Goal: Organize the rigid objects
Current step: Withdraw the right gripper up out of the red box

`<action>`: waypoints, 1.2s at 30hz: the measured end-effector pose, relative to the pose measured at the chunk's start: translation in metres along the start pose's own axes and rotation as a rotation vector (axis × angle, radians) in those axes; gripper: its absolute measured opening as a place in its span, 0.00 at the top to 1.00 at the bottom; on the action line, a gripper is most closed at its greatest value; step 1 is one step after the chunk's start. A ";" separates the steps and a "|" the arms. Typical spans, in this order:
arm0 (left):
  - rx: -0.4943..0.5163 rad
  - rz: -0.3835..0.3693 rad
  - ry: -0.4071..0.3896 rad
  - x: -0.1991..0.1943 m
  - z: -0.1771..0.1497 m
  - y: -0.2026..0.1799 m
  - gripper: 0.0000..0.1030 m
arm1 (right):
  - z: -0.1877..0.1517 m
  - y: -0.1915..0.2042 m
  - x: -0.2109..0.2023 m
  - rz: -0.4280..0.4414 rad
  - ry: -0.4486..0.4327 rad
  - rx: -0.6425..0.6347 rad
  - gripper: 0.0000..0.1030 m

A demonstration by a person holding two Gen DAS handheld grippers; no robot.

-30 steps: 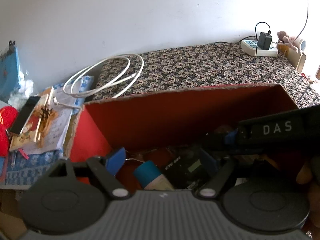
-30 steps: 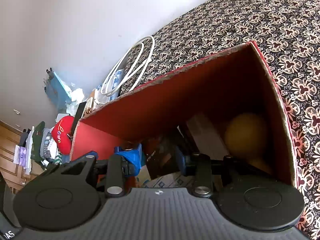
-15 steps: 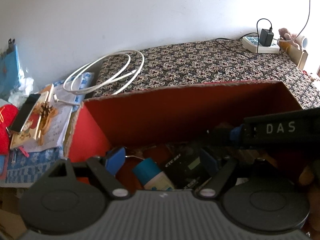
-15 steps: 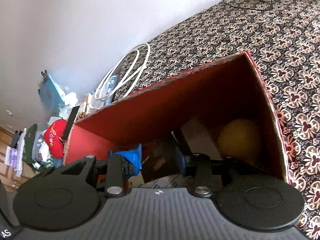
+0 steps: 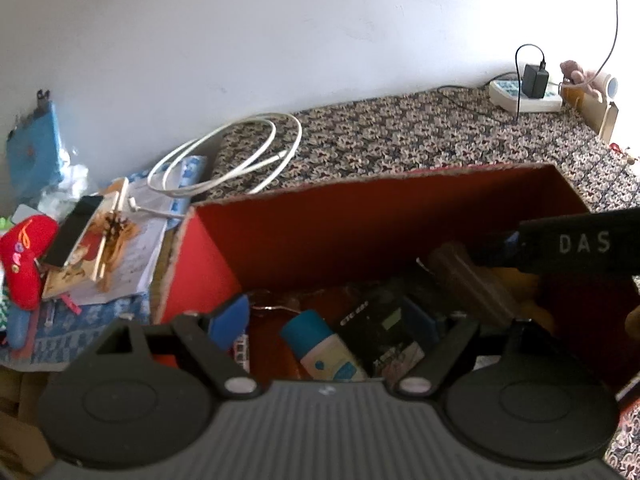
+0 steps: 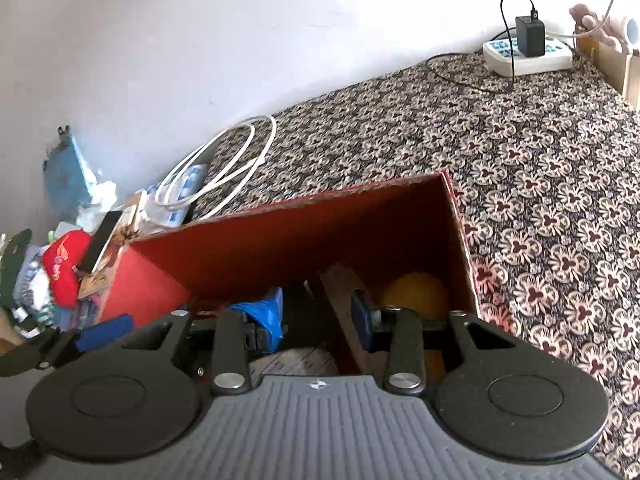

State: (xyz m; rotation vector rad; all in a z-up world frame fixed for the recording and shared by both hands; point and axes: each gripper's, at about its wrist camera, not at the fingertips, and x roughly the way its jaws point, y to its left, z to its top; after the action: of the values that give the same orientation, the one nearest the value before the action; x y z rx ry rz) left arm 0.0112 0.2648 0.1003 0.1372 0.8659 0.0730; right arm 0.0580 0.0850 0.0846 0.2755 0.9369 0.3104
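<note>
Patterned cloth [image 6: 540, 200] spread across from 12 to 3 o'clock, against a white wall; at 9 o'clock a clutter of papers, a blue bag [image 5: 32, 152], a red cap [image 5: 24, 256] and a dark phone [image 5: 70, 232] lying on a book; at 11 o'clock a coiled white cable [image 5: 240, 160], partly on the cloth; at 1 o'clock, well apart, a white power strip [image 5: 524, 96] with a black charger plugged in.

Open red cardboard box [image 5: 360, 232] at centre, its high far wall blocking any approach from 12; inside, from 3 towards 6 o'clock: a yellow ball [image 6: 416, 292] in the corner, a tilted brown flat piece [image 5: 468, 276], a black device with a small screen [image 5: 380, 324], a white bottle with a blue cap [image 5: 320, 344] lying on its side.

Left claw [image 5: 332, 320] wide and opening, over the bottle and device, pads clear of both; right claw [image 6: 316, 312] partly spread inside the box at 3 o'clock, gripping nothing visible.
</note>
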 end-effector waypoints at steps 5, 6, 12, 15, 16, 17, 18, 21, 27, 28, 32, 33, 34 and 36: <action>-0.006 0.032 -0.006 -0.018 -0.004 -0.008 0.17 | -0.005 0.004 -0.013 0.028 0.032 -0.031 0.79; -0.009 0.039 0.000 -0.021 -0.005 -0.010 0.17 | -0.005 0.005 -0.014 0.022 0.037 -0.041 0.79; -0.068 0.041 0.022 -0.042 -0.008 -0.018 0.16 | -0.011 0.003 -0.032 0.046 0.046 -0.092 0.79; -0.078 0.048 0.016 -0.057 -0.008 -0.025 0.16 | -0.013 -0.003 -0.046 0.080 0.047 -0.110 0.79; -0.082 0.054 0.014 -0.063 -0.008 -0.028 0.16 | -0.014 -0.005 -0.052 0.094 0.048 -0.111 0.79; -0.087 0.057 0.015 -0.069 -0.008 -0.031 0.16 | -0.014 -0.008 -0.058 0.109 0.049 -0.110 0.79; -0.092 0.054 0.016 -0.074 -0.008 -0.035 0.16 | -0.015 -0.010 -0.064 0.124 0.048 -0.109 0.79; -0.094 0.045 0.019 -0.090 -0.009 -0.049 0.16 | -0.018 -0.020 -0.085 0.153 0.043 -0.115 0.79; -0.064 0.018 0.011 -0.115 -0.011 -0.090 0.12 | -0.026 -0.048 -0.120 0.138 0.002 -0.138 0.78; -0.056 0.010 0.010 -0.117 -0.011 -0.099 0.12 | -0.028 -0.055 -0.126 0.124 -0.004 -0.135 0.78; -0.017 -0.019 0.011 -0.122 -0.011 -0.133 0.11 | -0.031 -0.082 -0.141 0.078 -0.025 -0.122 0.78; -0.009 -0.029 0.013 -0.122 -0.011 -0.141 0.10 | -0.031 -0.089 -0.145 0.060 -0.031 -0.120 0.78; 0.001 -0.038 0.015 -0.122 -0.011 -0.150 0.10 | -0.032 -0.096 -0.148 0.044 -0.037 -0.115 0.78; 0.024 -0.052 0.017 -0.122 -0.011 -0.168 0.10 | -0.034 -0.109 -0.154 0.024 -0.043 -0.107 0.78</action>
State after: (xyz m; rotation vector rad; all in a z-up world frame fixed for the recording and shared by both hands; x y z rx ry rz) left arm -0.0745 0.0852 0.1598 0.1371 0.8870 0.0155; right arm -0.0402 -0.0704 0.1402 0.1949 0.8719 0.3737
